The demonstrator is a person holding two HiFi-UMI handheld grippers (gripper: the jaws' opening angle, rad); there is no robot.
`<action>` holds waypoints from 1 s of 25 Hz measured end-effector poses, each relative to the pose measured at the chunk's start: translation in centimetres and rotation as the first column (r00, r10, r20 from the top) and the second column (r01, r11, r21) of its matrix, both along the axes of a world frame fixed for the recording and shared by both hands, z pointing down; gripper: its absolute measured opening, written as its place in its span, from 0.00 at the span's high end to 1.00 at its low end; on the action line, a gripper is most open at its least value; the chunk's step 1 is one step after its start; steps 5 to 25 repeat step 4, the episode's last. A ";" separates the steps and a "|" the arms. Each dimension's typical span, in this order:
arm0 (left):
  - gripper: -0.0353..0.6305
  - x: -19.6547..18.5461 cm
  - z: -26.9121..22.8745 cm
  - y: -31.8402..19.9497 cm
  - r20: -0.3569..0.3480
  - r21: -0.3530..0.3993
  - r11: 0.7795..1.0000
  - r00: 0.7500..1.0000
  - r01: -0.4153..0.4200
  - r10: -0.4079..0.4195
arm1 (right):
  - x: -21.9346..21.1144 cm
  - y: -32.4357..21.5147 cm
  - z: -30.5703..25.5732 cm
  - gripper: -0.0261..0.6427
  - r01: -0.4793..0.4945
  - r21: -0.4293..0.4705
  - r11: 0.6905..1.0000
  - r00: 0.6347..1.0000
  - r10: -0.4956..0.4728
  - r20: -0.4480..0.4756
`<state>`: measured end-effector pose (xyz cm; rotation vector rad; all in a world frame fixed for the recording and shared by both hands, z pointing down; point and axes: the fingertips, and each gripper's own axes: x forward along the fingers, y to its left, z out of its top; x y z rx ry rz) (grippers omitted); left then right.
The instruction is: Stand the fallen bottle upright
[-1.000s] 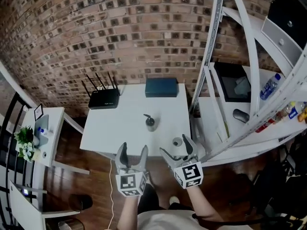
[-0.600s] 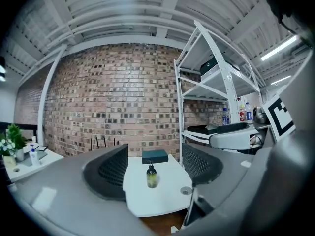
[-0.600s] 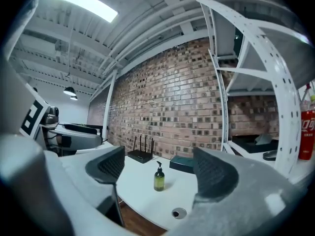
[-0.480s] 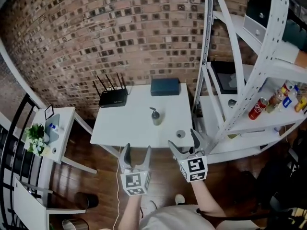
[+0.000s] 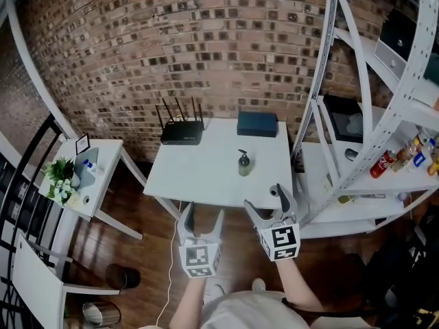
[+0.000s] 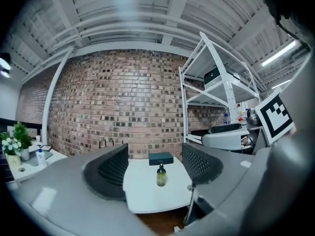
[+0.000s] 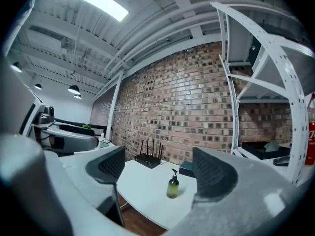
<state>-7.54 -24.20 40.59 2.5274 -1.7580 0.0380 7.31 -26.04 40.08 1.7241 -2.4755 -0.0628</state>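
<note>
A small green pump bottle [image 5: 244, 163] stands upright on the white table [image 5: 199, 177], towards its right side; it also shows as the bottle [image 6: 161, 175] and the bottle [image 7: 173, 186] in the two gripper views. My left gripper [image 5: 202, 219] hangs open below the table's near edge, nothing between its jaws. My right gripper [image 5: 269, 203] is open too, near the table's front right corner, well short of the bottle.
A black router [image 5: 182, 131] and a dark teal box [image 5: 257, 124] sit at the table's back edge by the brick wall. A white metal shelf rack [image 5: 357, 122] with cans and bottles stands right. A small side table with a plant [image 5: 60, 179] is left.
The view has shifted so the table sits further right and higher. Both grippers have drawn back from the table's edge and stay open. The bottle has not moved.
</note>
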 end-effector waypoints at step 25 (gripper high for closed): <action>0.42 -2.6 -1.8 0.1 -0.007 0.009 1.000 1.000 0.010 -0.010 | -2.1 -0.4 -1.4 0.34 -0.002 -0.004 1.000 1.000 0.002 -0.003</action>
